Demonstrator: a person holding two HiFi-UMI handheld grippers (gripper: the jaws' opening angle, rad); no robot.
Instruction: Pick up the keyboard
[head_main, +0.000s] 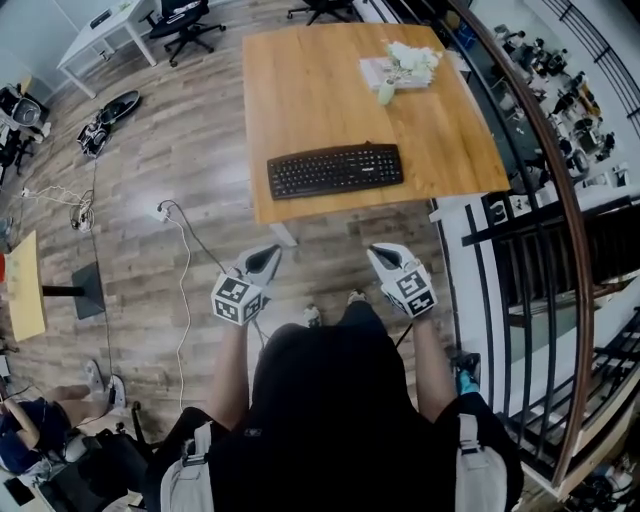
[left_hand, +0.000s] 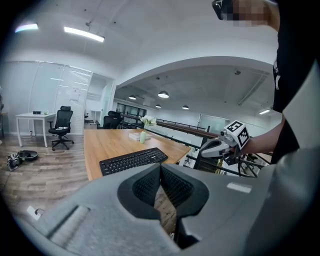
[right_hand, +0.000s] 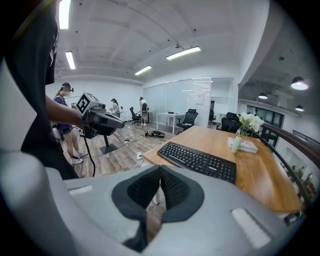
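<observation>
My left gripper (head_main: 266, 258) and right gripper (head_main: 381, 254) hang over the floor (head_main: 180, 180), each with its jaws pressed together on nothing. My torso (head_main: 330, 420) hides my legs; only my shoes (head_main: 313, 315) peek out. Ahead, well apart from both grippers, the keyboard (head_main: 335, 170) lies flat along the table's (head_main: 310, 90) near edge. Farther on, flowers (head_main: 410, 62) half cover a book (head_main: 375, 72).

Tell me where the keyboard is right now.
In the head view, the keyboard lies along the wooden table's near edge, with the flower vase beyond it, slightly right.

Open-plan office: wooden desk (head_main: 300, 100), swivel chairs (head_main: 190, 25), glass partitions (right_hand: 175, 97), strip lights (left_hand: 84, 34).
</observation>
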